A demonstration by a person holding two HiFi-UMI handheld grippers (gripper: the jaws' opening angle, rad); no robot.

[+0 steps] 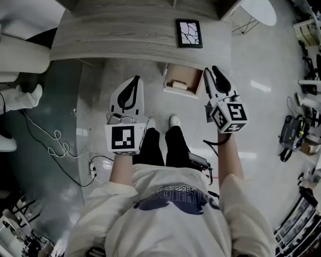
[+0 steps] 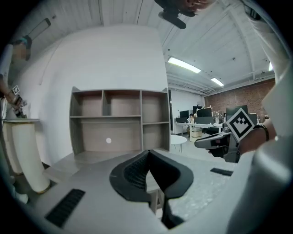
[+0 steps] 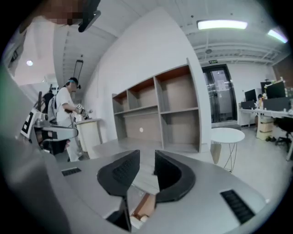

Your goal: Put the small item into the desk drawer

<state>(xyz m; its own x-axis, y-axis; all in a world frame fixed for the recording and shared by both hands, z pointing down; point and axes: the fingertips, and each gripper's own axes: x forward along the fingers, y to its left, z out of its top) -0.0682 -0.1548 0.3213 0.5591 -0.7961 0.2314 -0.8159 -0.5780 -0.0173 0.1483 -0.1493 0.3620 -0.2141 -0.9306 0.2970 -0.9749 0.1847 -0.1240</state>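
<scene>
The desk drawer (image 1: 194, 75) stands pulled out under the grey desk (image 1: 125, 35), and a small pale item (image 1: 179, 85) lies inside it. My right gripper (image 1: 208, 71) hovers at the drawer's right edge, its jaws apart with nothing between them. Through the gap in the right gripper view (image 3: 147, 167) I see the drawer below with the pale item (image 3: 138, 218). My left gripper (image 1: 135, 79) hangs left of the drawer over the floor. Its jaws meet at the tips in the left gripper view (image 2: 147, 154), with nothing held.
A black-framed picture (image 1: 189, 33) lies on the desk top. A round white side table (image 1: 258, 11) stands at the far right. Cables (image 1: 55, 145) trail over the floor at left. A shelf unit (image 2: 119, 119) stands behind the desk, and another person (image 3: 64, 114) works further off.
</scene>
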